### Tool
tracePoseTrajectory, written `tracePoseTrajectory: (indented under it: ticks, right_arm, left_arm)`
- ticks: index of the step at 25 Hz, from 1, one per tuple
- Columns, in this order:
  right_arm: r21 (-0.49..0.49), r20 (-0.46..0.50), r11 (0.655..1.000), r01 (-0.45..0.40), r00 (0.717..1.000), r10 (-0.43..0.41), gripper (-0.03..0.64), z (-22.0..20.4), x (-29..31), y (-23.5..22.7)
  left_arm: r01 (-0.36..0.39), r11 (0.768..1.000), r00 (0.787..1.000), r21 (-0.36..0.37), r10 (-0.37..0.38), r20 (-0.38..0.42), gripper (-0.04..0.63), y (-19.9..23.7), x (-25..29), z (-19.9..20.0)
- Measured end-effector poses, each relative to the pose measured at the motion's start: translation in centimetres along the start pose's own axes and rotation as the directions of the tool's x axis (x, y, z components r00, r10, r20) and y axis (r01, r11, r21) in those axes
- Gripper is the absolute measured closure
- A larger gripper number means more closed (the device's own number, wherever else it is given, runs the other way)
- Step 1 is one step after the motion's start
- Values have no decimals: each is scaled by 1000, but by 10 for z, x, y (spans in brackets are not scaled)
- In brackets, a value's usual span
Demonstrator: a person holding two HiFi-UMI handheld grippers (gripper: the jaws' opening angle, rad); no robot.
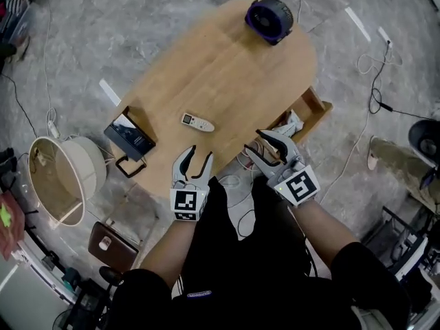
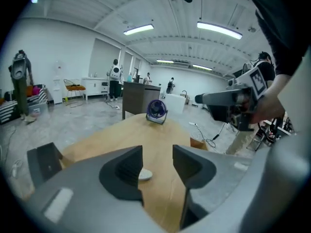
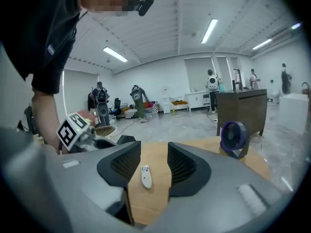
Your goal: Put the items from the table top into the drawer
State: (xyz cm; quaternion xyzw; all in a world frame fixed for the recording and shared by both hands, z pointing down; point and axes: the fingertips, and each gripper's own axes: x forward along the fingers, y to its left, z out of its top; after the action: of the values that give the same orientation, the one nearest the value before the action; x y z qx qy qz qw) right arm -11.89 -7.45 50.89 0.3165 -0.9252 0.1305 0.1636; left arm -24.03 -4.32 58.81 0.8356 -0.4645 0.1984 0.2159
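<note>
On the oval wooden table (image 1: 227, 74) a white remote (image 1: 197, 122) lies near the front, a dark flat book-like item (image 1: 129, 136) rests at the left edge, and a purple fan (image 1: 269, 19) stands at the far end. An open wooden drawer (image 1: 317, 106) juts out at the table's right side. My left gripper (image 1: 201, 152) hangs open and empty just short of the remote. Beside the drawer, my right gripper (image 1: 256, 141) is open and empty too. The remote (image 3: 146, 175) shows beyond the right gripper (image 3: 154, 164), and the remote (image 2: 145, 174) peeks past the left gripper (image 2: 158, 161).
A round cream lampshade-like basket (image 1: 65, 177) stands on the floor left of the table, with a brown case (image 1: 112, 246) below it. Cables (image 1: 375, 81) trail over the floor at right. People stand by a dark counter (image 2: 138, 96) far back in the room.
</note>
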Motion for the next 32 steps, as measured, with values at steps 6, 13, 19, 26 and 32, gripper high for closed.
tracePoseTrajectory:
  ticks: [6, 13, 19, 26, 32]
  right_arm:
    - [-117, -179, 987, -110, 980, 87, 420, -39, 91, 20]
    - [-202, -444, 951, -235, 887, 125, 394, -115, 165, 48]
    - [-215, -579, 929, -303, 805, 128, 385, -156, 203, 65]
    - [-111, -699, 959, -261, 706, 111, 341, -201, 231, 49]
    - [-143, -731, 963, -229, 681, 53, 383, -209, 238, 28]
  left_arm:
    - [-86, 995, 996, 41, 85, 31, 417, 52, -58, -12]
    - [-121, 991, 991, 49, 118, 63, 479, 84, -98, -16]
    - [-87, 972, 991, 216, 62, 119, 483, 89, -118, 1]
    - [-115, 979, 990, 171, 99, 101, 485, 112, -137, -24]
    - [-133, 985, 989, 109, 125, 76, 488, 119, -136, -38]
